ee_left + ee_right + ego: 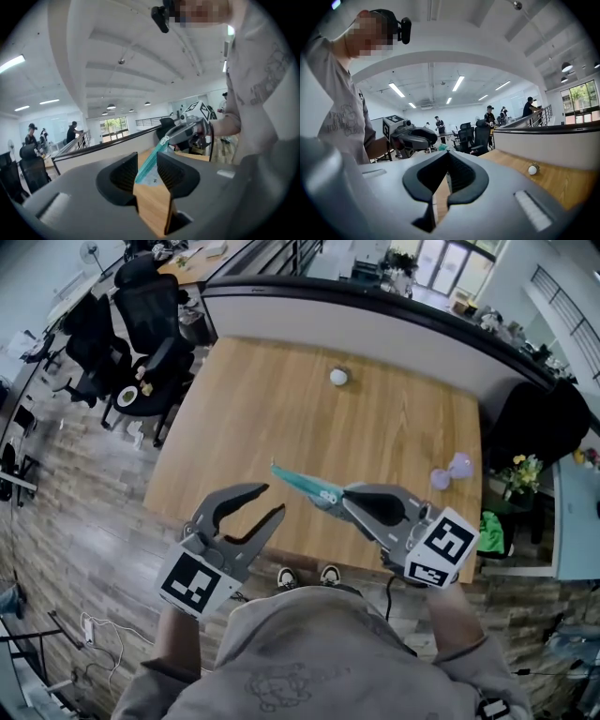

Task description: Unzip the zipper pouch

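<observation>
A teal zipper pouch [305,484] hangs in the air above the near edge of the wooden table [281,409]. My right gripper [346,496] is shut on its right end, and the pouch sticks out to the left. My left gripper [273,500] is open just below the pouch's free left end. In the left gripper view the pouch [152,161] shows in the gap of my left gripper [146,171], and the pads do not press on it. In the right gripper view my right gripper [448,176] has its jaws closed together, with the left gripper [423,138] facing it.
A small white ball [338,377] lies at the far side of the table, and two purple objects [452,470] sit near its right edge. A curved dark partition [375,310] runs behind the table. Black office chairs [150,324] stand to the left.
</observation>
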`<action>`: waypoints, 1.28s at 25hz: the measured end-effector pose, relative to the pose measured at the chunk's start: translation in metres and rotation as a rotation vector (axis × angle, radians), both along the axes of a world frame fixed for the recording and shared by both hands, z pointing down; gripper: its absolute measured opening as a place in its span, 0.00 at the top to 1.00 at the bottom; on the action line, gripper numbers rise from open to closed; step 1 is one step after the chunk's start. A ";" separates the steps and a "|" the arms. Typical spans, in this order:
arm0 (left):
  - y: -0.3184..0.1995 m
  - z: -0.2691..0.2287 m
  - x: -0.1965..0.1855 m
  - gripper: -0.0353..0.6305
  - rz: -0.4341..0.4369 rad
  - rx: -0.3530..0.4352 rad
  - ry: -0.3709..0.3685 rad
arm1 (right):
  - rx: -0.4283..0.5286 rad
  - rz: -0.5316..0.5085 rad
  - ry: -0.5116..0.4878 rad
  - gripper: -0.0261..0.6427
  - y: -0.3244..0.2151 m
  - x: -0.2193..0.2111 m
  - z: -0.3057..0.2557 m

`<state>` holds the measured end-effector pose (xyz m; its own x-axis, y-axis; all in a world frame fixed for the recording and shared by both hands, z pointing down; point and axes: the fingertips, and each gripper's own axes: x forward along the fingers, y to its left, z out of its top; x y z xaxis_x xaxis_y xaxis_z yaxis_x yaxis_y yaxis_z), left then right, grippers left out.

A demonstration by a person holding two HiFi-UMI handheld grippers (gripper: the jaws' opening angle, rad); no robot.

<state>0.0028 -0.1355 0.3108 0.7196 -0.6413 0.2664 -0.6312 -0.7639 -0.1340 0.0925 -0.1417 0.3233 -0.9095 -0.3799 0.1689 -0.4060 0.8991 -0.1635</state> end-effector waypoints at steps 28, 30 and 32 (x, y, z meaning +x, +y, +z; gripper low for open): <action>0.039 0.017 0.080 0.88 0.362 0.078 -0.086 | -0.094 -0.105 0.099 0.95 0.034 -0.001 0.031; 0.037 0.009 0.080 0.88 0.354 0.062 -0.020 | -0.118 -0.110 0.063 0.95 0.034 0.000 0.029; 0.036 0.008 0.078 0.88 0.332 0.005 0.040 | -0.157 -0.113 0.021 0.95 0.034 0.001 0.026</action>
<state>0.0805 -0.0994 0.3188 0.8994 -0.3714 0.2306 -0.3529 -0.9281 -0.1185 0.0940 -0.1078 0.3492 -0.9403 -0.2433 0.2379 -0.3090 0.9033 -0.2977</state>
